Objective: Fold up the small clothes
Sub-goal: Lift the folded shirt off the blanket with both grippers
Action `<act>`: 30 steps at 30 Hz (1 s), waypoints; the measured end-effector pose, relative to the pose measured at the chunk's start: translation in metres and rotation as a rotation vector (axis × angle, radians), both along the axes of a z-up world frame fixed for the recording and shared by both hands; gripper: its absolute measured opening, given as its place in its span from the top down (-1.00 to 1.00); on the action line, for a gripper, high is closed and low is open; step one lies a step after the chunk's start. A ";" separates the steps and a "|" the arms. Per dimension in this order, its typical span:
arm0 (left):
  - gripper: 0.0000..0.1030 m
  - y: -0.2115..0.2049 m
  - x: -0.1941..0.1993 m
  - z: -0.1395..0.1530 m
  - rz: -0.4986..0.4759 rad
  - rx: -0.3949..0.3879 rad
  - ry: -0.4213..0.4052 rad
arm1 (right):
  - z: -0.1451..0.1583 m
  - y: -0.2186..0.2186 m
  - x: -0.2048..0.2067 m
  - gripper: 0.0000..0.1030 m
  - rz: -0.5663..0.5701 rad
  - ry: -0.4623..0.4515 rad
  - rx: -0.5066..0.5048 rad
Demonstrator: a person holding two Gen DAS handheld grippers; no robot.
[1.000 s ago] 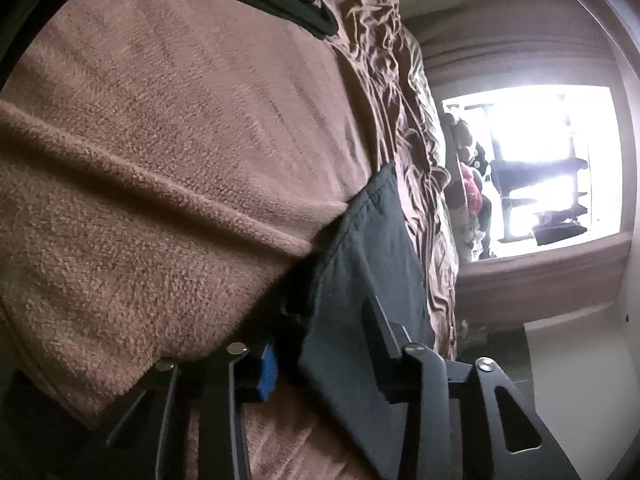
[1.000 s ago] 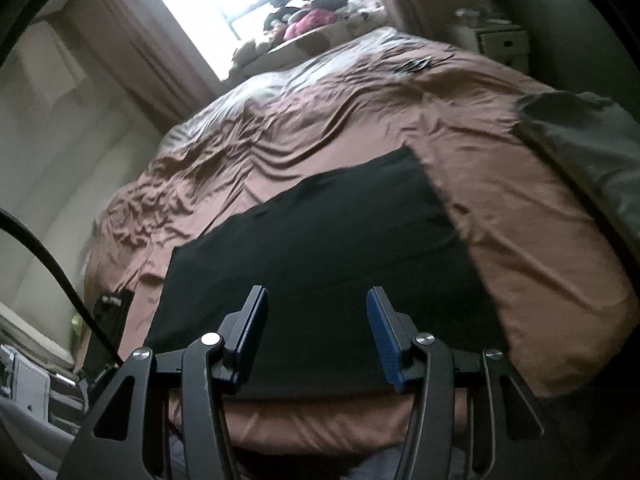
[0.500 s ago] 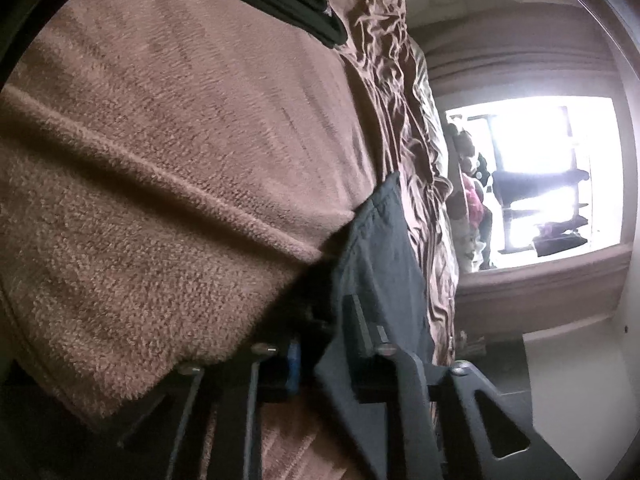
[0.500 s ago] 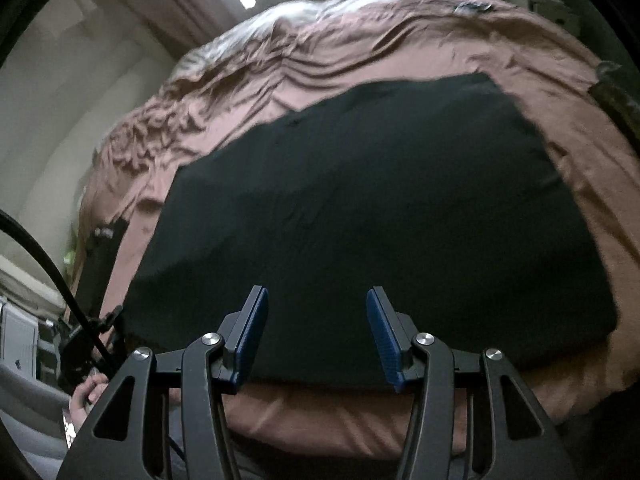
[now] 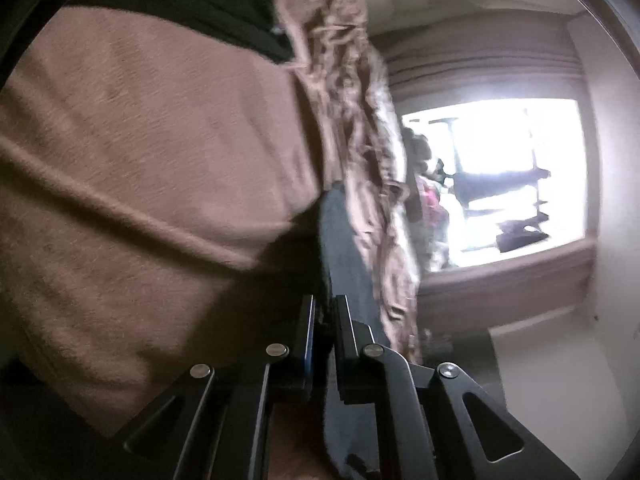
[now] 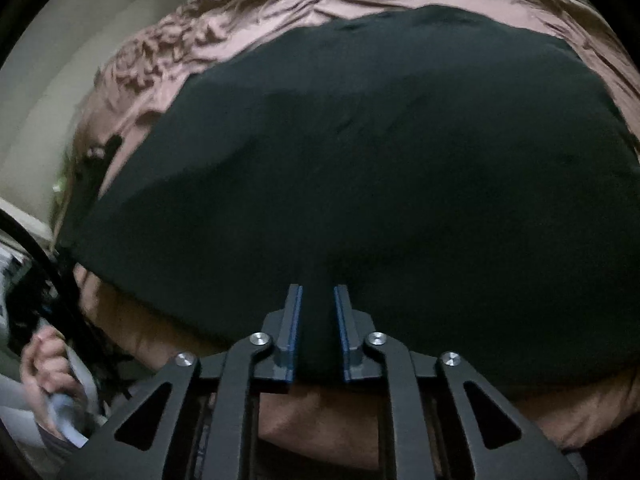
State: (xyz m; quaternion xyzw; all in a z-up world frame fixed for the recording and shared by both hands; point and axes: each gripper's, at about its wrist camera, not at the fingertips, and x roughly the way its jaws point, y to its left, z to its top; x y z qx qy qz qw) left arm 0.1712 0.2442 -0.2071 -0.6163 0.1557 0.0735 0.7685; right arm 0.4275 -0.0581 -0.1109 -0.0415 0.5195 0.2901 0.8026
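Both grippers are pinching the near edge of the black garment [image 6: 380, 152], the left gripper [image 5: 324, 320] clamped, the right gripper [image 6: 318, 312] closing; folding is just starting.

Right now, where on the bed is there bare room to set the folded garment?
Widest bare patch: the fleece blanket beside the garment, seen from the left wrist. A strip of rumpled sheet lies free beyond its far edge. Crowded: the near edge, where the left gripper and right gripper are closing on the cloth.
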 end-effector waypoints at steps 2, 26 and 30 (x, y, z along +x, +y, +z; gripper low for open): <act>0.83 -0.001 0.001 0.002 -0.004 0.012 -0.004 | 0.001 0.002 -0.002 0.79 0.020 -0.007 -0.019; 0.86 0.011 -0.010 -0.027 0.032 -0.176 -0.028 | 0.003 0.080 0.091 0.92 0.004 -0.054 -0.102; 0.86 0.012 -0.011 -0.032 0.043 -0.198 -0.015 | 0.002 0.091 0.114 0.95 -0.012 -0.069 -0.117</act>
